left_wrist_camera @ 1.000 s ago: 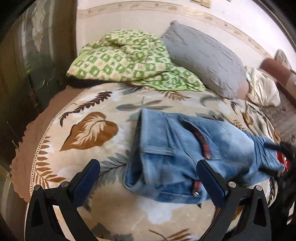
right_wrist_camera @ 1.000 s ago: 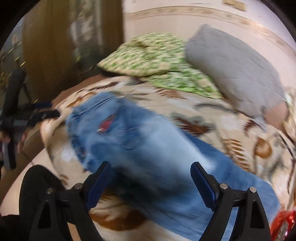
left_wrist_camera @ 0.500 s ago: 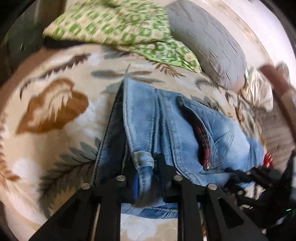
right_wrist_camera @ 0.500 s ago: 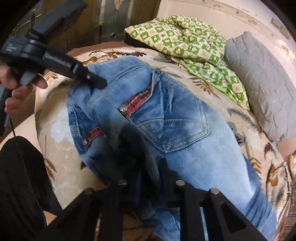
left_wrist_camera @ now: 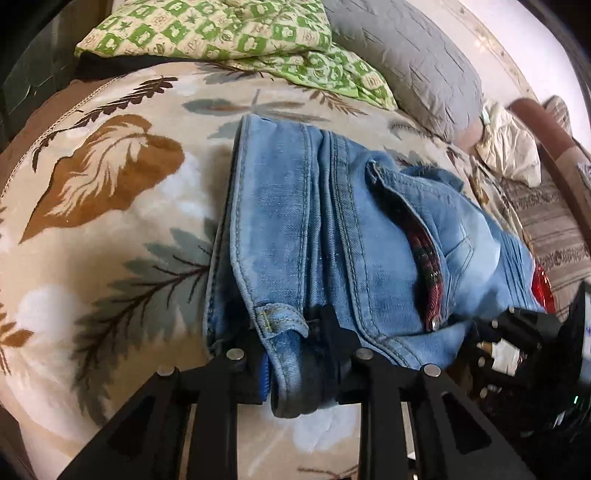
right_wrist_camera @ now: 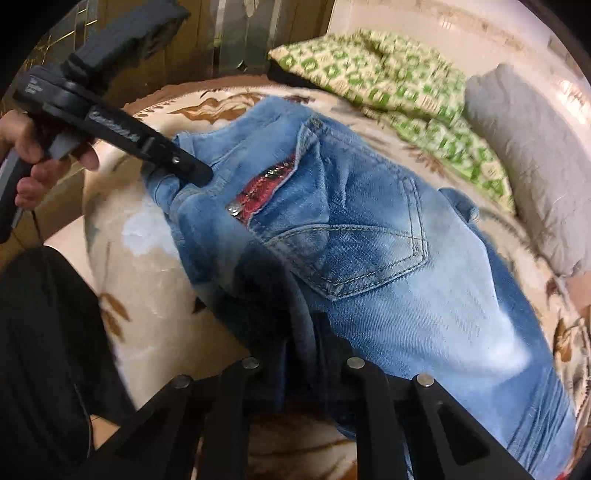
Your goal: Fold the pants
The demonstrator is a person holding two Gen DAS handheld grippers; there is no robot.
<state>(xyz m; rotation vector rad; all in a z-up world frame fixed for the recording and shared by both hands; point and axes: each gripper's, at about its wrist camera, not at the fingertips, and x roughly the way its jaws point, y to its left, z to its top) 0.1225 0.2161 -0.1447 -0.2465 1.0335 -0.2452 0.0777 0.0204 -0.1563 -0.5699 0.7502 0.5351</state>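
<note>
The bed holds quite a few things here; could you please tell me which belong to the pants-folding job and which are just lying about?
Job:
- blue jeans
- left gripper, clamping waistband
- right gripper, clamping denim

Lying about:
- green patterned blanket
- grey pillow
- leaf-print bedspread

A bed under a cream bedspread [left_wrist_camera: 110, 258] printed with brown and grey leaves fills the room; a green patterned blanket [left_wrist_camera: 221, 33] (crumpled) and grey pillow [left_wrist_camera: 406, 66] lie against a pale wall [right_wrist_camera: 424, 33].
</note>
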